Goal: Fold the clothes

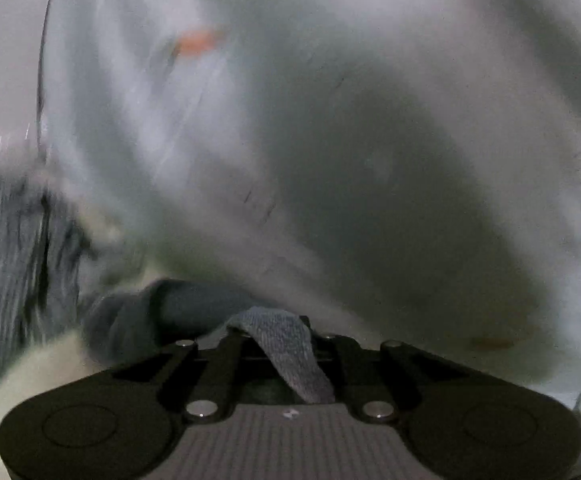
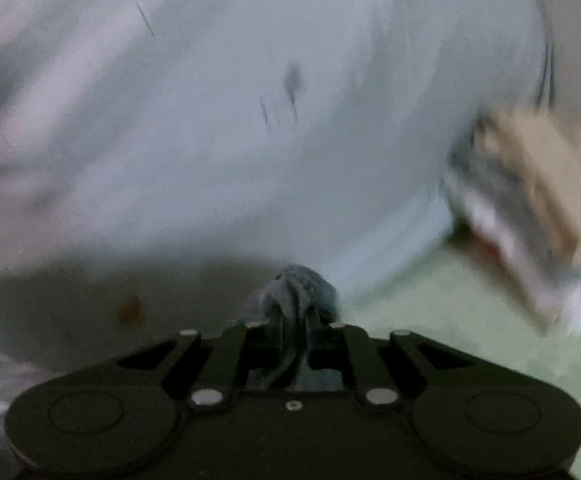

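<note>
While pinched tight, both sets of fingers gripping grey knit fabric: left gripper clamping a strip, right gripper squeezing a bunched wad, everything else blurry.

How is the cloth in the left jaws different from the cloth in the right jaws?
In the left gripper the grey cloth lies as a flat strip draped back over the jaws; in the right gripper the cloth is bunched into a wrinkled knob poking forward. The left piece shows a knit weave; the right looks darker, creased. Both are grey and pinched tight.
</note>
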Available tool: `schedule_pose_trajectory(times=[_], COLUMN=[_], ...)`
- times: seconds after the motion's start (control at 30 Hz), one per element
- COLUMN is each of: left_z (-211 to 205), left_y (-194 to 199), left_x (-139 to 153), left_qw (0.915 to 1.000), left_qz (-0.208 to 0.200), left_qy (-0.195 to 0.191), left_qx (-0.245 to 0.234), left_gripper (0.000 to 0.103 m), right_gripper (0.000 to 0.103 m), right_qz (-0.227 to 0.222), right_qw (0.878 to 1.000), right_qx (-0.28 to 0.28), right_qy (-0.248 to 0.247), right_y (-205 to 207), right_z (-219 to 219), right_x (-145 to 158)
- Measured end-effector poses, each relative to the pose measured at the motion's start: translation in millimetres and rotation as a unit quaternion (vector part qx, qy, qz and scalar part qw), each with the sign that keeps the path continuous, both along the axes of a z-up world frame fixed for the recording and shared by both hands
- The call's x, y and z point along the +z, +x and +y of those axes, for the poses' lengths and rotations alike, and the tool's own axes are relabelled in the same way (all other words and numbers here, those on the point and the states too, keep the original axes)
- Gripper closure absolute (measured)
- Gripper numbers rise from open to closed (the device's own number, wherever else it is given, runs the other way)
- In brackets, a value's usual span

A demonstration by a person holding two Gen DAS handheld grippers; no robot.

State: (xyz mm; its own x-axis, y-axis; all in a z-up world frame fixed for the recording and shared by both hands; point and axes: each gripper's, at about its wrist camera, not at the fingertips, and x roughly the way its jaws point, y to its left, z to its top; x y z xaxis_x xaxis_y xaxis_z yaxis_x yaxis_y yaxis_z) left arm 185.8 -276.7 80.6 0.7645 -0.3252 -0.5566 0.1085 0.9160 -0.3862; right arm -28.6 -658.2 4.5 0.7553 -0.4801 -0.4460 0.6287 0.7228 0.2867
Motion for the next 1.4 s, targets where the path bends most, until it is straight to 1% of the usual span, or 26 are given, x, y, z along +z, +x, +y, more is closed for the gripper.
schedule_pose_trajectory(times=[0.03, 0.07, 0.13, 0.2, 0.23, 0.3, 0.33, 0.37, 0.4, 0.43, 0.47, 0.5, 0.53, 0.57, 0.6, 0.7, 0.77, 0.9, 0.97, 1.1, 1.13, 1.2, 1.23, 1.27, 1.33, 1.4], left_z=[-5.4, -4.2, 2.2, 8.5, 12.4, 19.1, 21.4, 23.6, 25.9, 28.2, 30.5, 32.9, 33.2, 33.6, 34.2, 30.4, 27.8, 27.9, 30.1, 31.4, 31.5, 30.2, 29.4, 28.4, 26.2, 22.3], left_y=[1.4, -7.5, -31.5, -55.4, -66.2, -85.9, -94.8, -100.8, -105.8, -110.9, -111.9, -111.7, -110.6, -110.3, -110.3, -97.6, -90.0, -82.2, -78.8, -72.8, -71.8, -70.9, -70.6, -70.7, -71.0, -70.0], left_x=[14.5, 10.1, -10.0, -30.2, -46.0, -77.8, -91.2, -97.6, -101.9, -106.2, -105.8, -104.1, -102.4, -99.6, -96.4, -92.3, -88.9, -78.6, -75.0, -73.2, -73.6, -73.5, -73.3, -73.5, -74.0, -75.1], left_qw=[0.9997, 0.9998, 0.9996, 0.9980, 0.9957, 0.9878, 0.9836, 0.9809, 0.9787, 0.9764, 0.9758, 0.9758, 0.9763, 0.9771, 0.9780, 0.9799, 0.9815, 0.9854, 0.9867, 0.9847, 0.9843, 0.9838, 0.9836, 0.9834, 0.9829, 0.9818], left_qz=[-0.026, -0.018, 0.016, 0.051, 0.082, 0.145, 0.170, 0.184, 0.195, 0.205, 0.207, 0.206, 0.203, 0.198, 0.193, 0.180, 0.169, 0.145, 0.132, 0.131, 0.132, 0.132, 0.131, 0.132, 0.133, 0.135], left_qy=[0.004, 0.009, 0.022, 0.035, 0.042, 0.053, 0.056, 0.060, 0.064, 0.068, 0.071, 0.073, 0.075, 0.077, 0.079, 0.084, 0.087, 0.088, 0.093, 0.110, 0.113, 0.117, 0.119, 0.120, 0.124, 0.131], left_qx=[-0.004, -0.006, -0.008, -0.010, -0.013, -0.018, -0.018, -0.015, -0.011, -0.007, -0.002, 0.003, 0.010, 0.013, 0.015, 0.020, 0.022, 0.019, 0.023, 0.032, 0.034, 0.034, 0.034, 0.032, 0.029, 0.026], left_gripper=[0.096, 0.095, 0.095, 0.094, 0.093, 0.089, 0.084, 0.083, 0.084, 0.078, 0.068, 0.063, 0.053, 0.048, 0.047, 0.039, 0.034, 0.028, 0.021, 0.021, 0.021, 0.020, 0.020, 0.019, 0.019, 0.019], right_gripper=[0.093, 0.093, 0.092, 0.091, 0.088, 0.084, 0.078, 0.069, 0.066, 0.059, 0.051, 0.044, 0.029, 0.016, 0.014, 0.014, 0.013, 0.013, 0.013, 0.014, 0.017, 0.031, 0.050, 0.062, 0.073, 0.076], right_qz=[-0.016, -0.024, -0.001, 0.064, 0.100, 0.174, 0.194, 0.196, 0.199, 0.197, 0.192, 0.187, 0.180, 0.170, 0.161, 0.151, 0.159, 0.174, 0.188, 0.216, 0.218, 0.222, 0.228, 0.235, 0.242, 0.237], right_qw=[1.000, 0.999, 0.999, 0.998, 0.995, 0.982, 0.977, 0.975, 0.972, 0.972, 0.974, 0.977, 0.979, 0.981, 0.982, 0.981, 0.976, 0.968, 0.965, 0.963, 0.963, 0.964, 0.964, 0.964, 0.966, 0.969], right_qx=[0.000, 0.003, 0.011, 0.013, 0.014, 0.013, 0.010, 0.005, 0.001, -0.003, -0.006, -0.009, -0.013, -0.017, -0.022, -0.026, -0.031, -0.037, -0.038, -0.030, -0.027, -0.016, -0.014, -0.010, 0.002, -0.005], right_qy=[-0.018, -0.036, -0.044, -0.010, 0.009, 0.065, 0.089, 0.107, 0.126, 0.129, 0.117, 0.106, 0.099, 0.096, 0.092, 0.120, 0.144, 0.179, 0.180, 0.161, 0.157, 0.148, 0.137, 0.121, 0.093, 0.071], right_y=[-12.6, -25.5, -46.3, -56.4, -60.5, -72.2, -79.0, -86.1, -93.3, -97.8, -99.8, -101.7, -101.8, -100.1, -98.4, -88.2, -80.8, -68.8, -62.1, -53.1, -52.5, -51.5, -51.0, -50.7, -51.6, -58.6], right_z=[5.5, 11.3, 19.2, 18.7, 17.7, 14.8, 13.5, 12.6, 11.6, 10.8, 10.0, 9.2, 6.4, 1.8, -2.9, -18.3, -25.2, -32.7, -34.1, -34.4, -34.6, -34.3, -32.6, -30.5, -27.1, -27.7], right_x=[10.3, 15.5, 3.1, -33.1, -53.2, -97.1, -112.1, -119.8, -127.4, -129.1, -124.9, -120.8, -118.2, -117.2, -116.1, -124.6, -134.2, -150.0, -155.0, -157.9, -157.3, -155.5, -153.7, -151.8, -148.3, -143.1])
